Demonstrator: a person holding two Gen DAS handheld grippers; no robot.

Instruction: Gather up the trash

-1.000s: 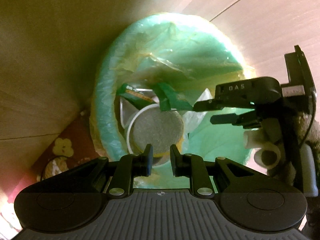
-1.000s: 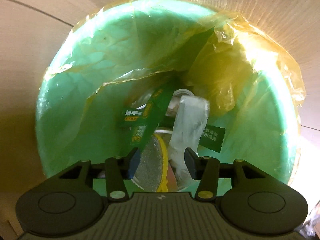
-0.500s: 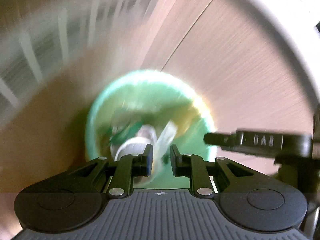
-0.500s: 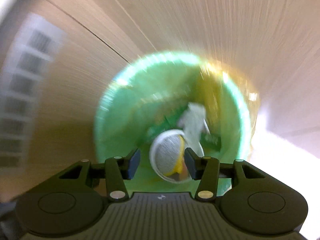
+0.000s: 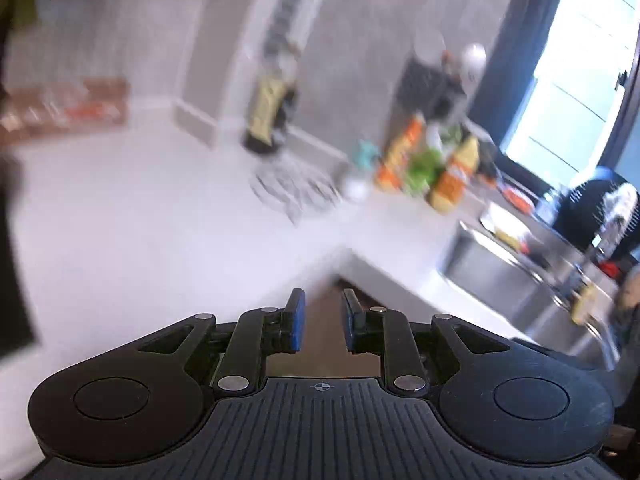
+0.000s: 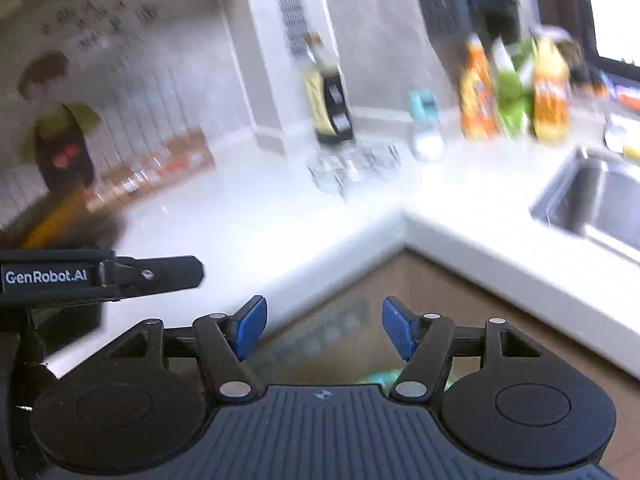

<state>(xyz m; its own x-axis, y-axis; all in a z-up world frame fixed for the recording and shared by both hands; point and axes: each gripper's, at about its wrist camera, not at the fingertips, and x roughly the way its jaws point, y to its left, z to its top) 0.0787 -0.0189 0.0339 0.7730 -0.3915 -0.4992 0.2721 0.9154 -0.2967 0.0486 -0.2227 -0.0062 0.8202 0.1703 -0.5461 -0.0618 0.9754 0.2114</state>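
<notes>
both grippers are pointing at a blurry white counter (image 6: 248, 220). the left gripper (image 5: 322, 326) is easing apart with nothing between its pads, and the right gripper (image 6: 322, 328) is spreading wider, empty too. a green bit of the trash bin (image 6: 378, 378) is peeking out low center, right behind the right gripper.

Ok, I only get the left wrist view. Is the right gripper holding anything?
Observer: No. The right gripper has nothing between its fingers, and its jaws are opening.
Operator: Any trash bin in sight?
Observer: Only a blurred green patch low between its fingers. It may be the bin.
Operator: Where's my left gripper from there?
Observer: The left gripper pokes in from the left edge, in front of the white counter.
</notes>
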